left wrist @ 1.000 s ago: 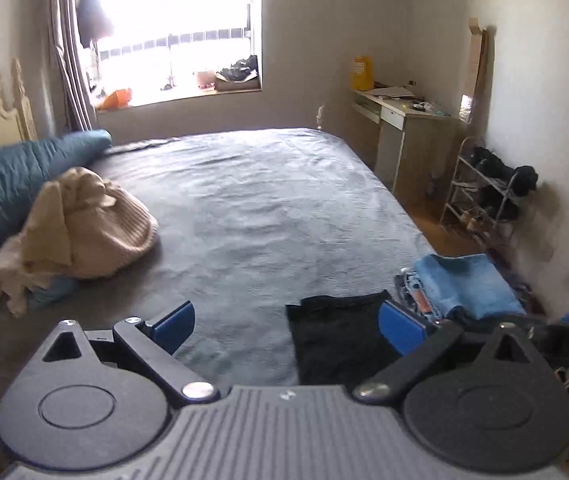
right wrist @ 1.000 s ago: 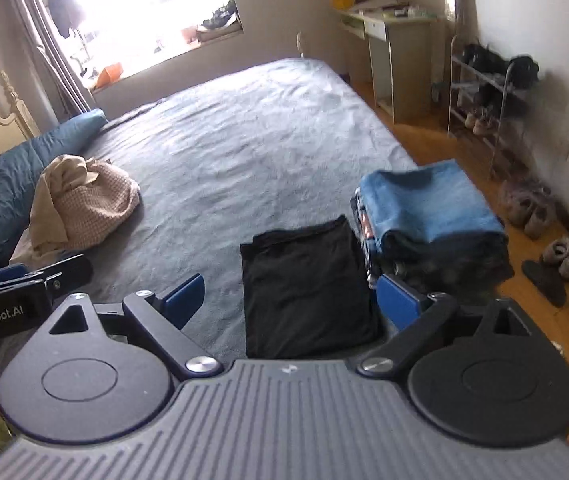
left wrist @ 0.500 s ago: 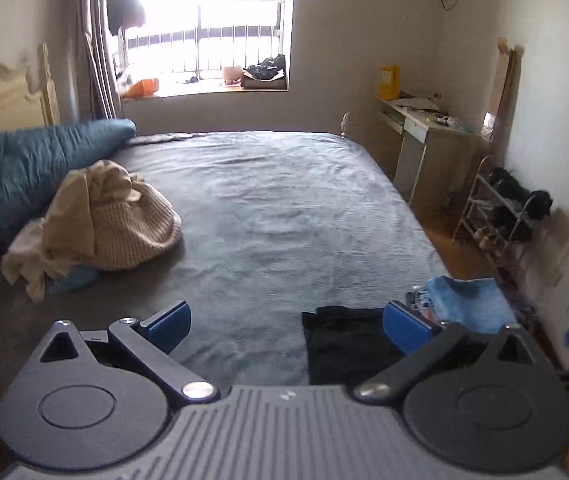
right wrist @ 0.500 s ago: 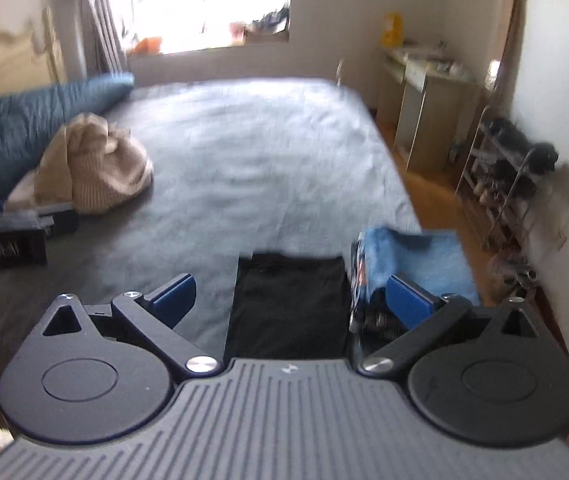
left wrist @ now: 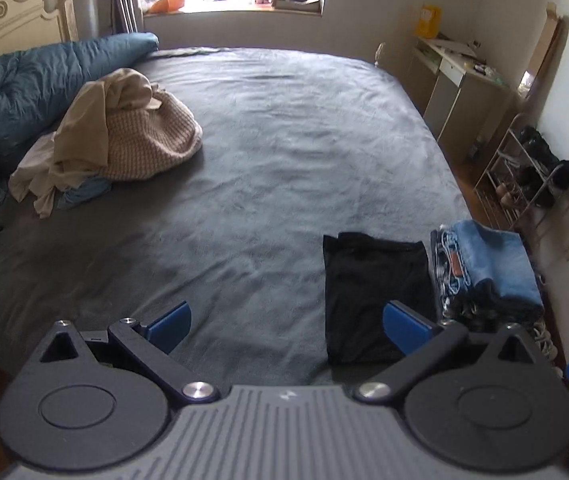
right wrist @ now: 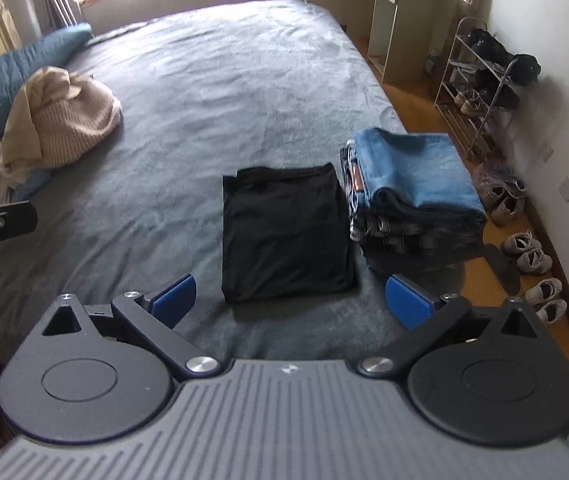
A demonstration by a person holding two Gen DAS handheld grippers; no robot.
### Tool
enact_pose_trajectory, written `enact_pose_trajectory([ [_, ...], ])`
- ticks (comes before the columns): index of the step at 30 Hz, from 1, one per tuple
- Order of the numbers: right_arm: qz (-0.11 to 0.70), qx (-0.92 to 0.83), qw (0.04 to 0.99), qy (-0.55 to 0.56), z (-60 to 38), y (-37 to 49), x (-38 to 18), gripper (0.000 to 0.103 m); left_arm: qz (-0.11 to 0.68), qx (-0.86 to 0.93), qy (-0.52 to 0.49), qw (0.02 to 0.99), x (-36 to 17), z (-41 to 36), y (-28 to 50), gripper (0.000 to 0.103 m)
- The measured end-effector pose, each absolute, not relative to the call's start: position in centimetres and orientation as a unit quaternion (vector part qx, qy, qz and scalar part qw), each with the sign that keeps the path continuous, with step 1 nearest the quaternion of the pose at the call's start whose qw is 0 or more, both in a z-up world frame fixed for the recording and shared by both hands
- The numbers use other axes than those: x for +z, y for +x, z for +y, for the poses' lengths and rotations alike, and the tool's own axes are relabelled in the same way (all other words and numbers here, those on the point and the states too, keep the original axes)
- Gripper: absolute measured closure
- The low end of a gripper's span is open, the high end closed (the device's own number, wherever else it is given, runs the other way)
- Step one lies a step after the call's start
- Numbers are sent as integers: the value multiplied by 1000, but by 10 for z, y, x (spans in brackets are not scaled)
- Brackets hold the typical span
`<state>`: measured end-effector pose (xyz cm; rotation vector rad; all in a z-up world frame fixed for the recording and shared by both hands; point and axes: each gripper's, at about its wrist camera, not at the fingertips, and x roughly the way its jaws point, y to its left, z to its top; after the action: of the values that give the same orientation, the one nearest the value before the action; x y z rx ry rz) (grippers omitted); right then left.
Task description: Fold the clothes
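A folded black garment (right wrist: 286, 234) lies flat near the bed's front right edge; it also shows in the left wrist view (left wrist: 376, 280). Beside it on the right stands a stack of folded clothes topped with blue jeans (right wrist: 412, 188), also in the left wrist view (left wrist: 488, 264). A heap of unfolded beige clothes (left wrist: 124, 136) lies at the left of the bed, also in the right wrist view (right wrist: 60, 120). My left gripper (left wrist: 286, 326) is open and empty above the bed's front edge. My right gripper (right wrist: 290, 300) is open and empty, just in front of the black garment.
The grey bed (left wrist: 284, 140) fills the middle. A blue duvet (left wrist: 36, 84) lies by the headboard at left. A desk (left wrist: 460, 80) and a shoe rack (right wrist: 484, 84) stand along the right wall. Shoes (right wrist: 532, 256) lie on the floor.
Both grippers have tilted down and moved, so the bed's front edge and the folded clothes sit higher and nearer in view. Both jaws stay open. The clothes have not moved.
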<state>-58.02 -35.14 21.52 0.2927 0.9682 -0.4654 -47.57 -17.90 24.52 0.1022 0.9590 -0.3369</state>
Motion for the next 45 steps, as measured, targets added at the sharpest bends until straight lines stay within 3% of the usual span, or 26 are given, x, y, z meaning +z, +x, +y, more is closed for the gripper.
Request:
enact_pose_trajectory([
  [45,489,-225,836,107,-347,-583,204,1,464,-170,83,865,229,-198,-494,1],
])
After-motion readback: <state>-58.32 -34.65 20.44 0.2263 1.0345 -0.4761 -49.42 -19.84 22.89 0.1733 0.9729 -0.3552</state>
